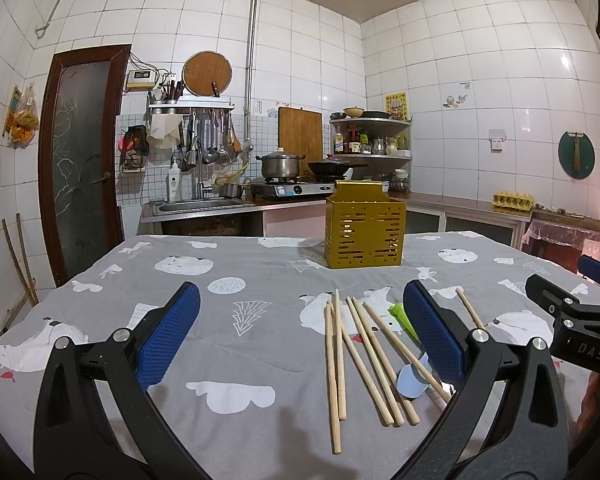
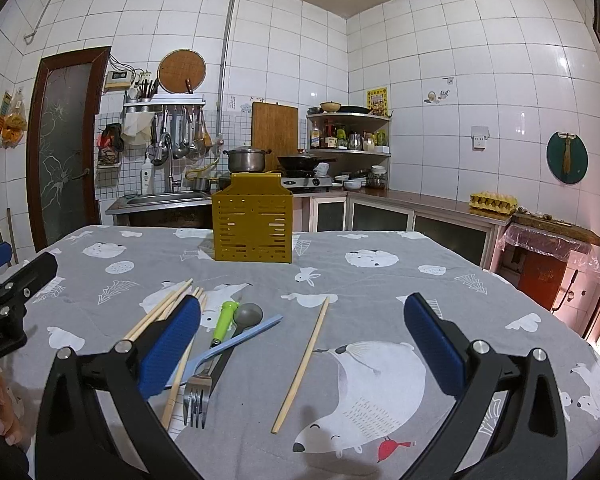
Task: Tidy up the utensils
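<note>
A yellow perforated utensil holder point(image 1: 364, 228) stands upright at the far middle of the table, also in the right wrist view point(image 2: 253, 220). Several wooden chopsticks point(image 1: 360, 356) lie loose near the front, between the left gripper's fingers. One chopstick point(image 2: 302, 364) lies apart. A metal fork point(image 2: 198, 394), a blue spoon point(image 2: 236, 340) and a green-handled grey spoon point(image 2: 225, 322) lie together. My left gripper point(image 1: 300, 328) is open and empty above the cloth. My right gripper point(image 2: 300, 336) is open and empty, with the single chopstick between its fingers.
The table carries a grey cloth with white animal prints point(image 2: 380, 280). Behind it are a sink point(image 1: 200, 204), a stove with pot and wok point(image 1: 296, 184), and a counter with an egg carton point(image 2: 493, 201). A red cabinet under plastic sheet point(image 2: 540, 256) stands at right.
</note>
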Action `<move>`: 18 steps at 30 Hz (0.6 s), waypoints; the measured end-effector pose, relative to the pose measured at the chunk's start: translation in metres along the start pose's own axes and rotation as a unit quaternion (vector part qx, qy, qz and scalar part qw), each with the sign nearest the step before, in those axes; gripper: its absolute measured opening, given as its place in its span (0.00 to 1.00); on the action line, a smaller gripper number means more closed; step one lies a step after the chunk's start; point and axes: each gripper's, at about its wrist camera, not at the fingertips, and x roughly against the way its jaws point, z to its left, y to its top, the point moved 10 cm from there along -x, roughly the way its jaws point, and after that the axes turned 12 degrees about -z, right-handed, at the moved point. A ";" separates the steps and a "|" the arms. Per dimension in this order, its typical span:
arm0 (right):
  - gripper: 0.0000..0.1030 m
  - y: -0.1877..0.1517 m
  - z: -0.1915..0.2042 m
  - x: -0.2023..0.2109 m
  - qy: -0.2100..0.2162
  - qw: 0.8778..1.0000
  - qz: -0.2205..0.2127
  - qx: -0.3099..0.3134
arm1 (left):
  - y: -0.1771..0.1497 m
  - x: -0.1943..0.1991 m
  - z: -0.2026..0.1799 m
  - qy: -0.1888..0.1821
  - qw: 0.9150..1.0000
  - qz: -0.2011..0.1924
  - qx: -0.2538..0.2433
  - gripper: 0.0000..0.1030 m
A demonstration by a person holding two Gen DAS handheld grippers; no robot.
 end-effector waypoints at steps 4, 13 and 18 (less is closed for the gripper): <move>0.96 0.000 0.000 0.000 0.000 1.000 0.000 0.000 | 0.000 0.000 0.000 0.000 1.000 0.000 -0.001 0.95; 0.96 0.001 0.000 0.001 0.000 1.000 0.000 0.001 | 0.000 0.000 0.000 0.000 1.000 0.000 -0.001 0.95; 0.96 0.001 0.000 0.001 -0.001 1.000 0.000 0.001 | 0.000 0.000 0.000 0.000 1.000 0.000 -0.002 0.95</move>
